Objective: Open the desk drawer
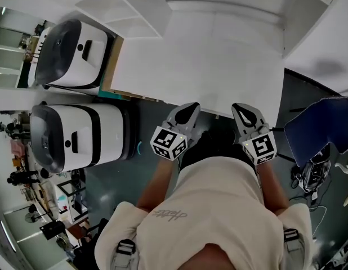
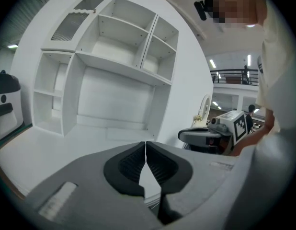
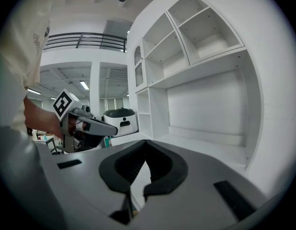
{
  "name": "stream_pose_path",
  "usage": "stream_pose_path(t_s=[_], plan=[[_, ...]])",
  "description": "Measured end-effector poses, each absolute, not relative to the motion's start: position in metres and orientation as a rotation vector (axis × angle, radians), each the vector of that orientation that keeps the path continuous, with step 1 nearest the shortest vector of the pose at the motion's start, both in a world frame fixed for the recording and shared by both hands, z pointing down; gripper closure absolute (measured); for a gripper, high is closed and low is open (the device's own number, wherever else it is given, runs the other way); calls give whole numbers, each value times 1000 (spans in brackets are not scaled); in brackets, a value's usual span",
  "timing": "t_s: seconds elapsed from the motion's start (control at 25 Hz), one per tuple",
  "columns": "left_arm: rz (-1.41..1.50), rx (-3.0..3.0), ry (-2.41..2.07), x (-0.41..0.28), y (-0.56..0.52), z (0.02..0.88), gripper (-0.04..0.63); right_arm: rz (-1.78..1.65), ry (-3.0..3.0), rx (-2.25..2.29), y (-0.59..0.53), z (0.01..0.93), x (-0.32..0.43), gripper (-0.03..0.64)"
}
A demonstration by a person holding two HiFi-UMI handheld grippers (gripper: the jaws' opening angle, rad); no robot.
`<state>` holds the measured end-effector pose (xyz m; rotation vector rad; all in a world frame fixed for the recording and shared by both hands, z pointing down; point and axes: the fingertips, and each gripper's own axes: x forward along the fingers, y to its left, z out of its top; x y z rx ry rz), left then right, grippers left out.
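Observation:
The white desk (image 1: 208,61) fills the middle of the head view, and its front edge runs just past my two grippers. No drawer front shows in any view; it is hidden under the desktop. My left gripper (image 1: 191,108) is shut and empty, with its tips at the desk's front edge. My right gripper (image 1: 240,108) is beside it, also shut and empty. In the left gripper view the jaws (image 2: 146,145) meet above the desktop (image 2: 52,145). In the right gripper view the jaws (image 3: 146,145) meet too, and the left gripper (image 3: 88,124) hangs alongside.
A white hutch of shelves (image 2: 119,47) stands at the back of the desk. Two white and black machines (image 1: 72,52) (image 1: 78,136) stand on the floor to the left. A blue chair (image 1: 320,129) and cables lie to the right. The person's torso is close behind the grippers.

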<state>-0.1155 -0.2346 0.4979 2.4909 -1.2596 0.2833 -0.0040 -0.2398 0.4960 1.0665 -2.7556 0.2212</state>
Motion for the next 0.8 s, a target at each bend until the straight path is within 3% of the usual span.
stream_pose_path(t_s=[0.52, 0.8], plan=[[375, 2702, -1022, -130, -276, 486, 577, 106, -2570, 1413, -262, 455, -1, 615], [426, 2723, -982, -132, -277, 492, 560, 313, -2557, 1514, -245, 474, 8, 615]])
